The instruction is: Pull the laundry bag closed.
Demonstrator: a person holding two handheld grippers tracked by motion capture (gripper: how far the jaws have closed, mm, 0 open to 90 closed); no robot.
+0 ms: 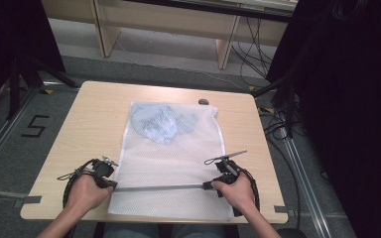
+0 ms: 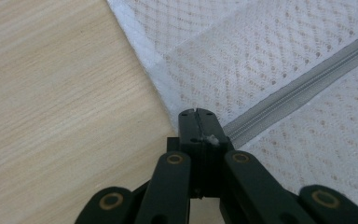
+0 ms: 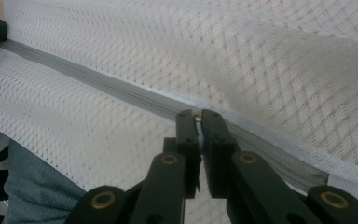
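Two grippers are set at opposite ends of the grey zipper (image 1: 158,188) that runs across the near end of a white mesh laundry bag (image 1: 178,148), which lies flat on the wooden table (image 1: 94,124) with a bundle of pale blue clothing (image 1: 161,124) inside its far half. In the left gripper view, the left gripper (image 2: 198,112) is seen with its jaws pressed together on the bag's edge right where the zipper ends, a shred of white mesh caught between them. In the right gripper view, the right gripper (image 3: 198,114) is clamped narrowly on something small and brassy at the zipper line — most likely the slider pull, though it is too small to be sure. From the high view the right gripper is placed near the bag's right edge, the left at its left edge, and the zipper tape is stretched straight between them.

The step in hand is judged to be running the slider along the zipper. It would be done best if the left end is kept anchored and taut, so that the mesh is not bunched ahead of the slider, and if the pull is drawn level along the tape — not lifted, since loose mesh could be snagged in the teeth
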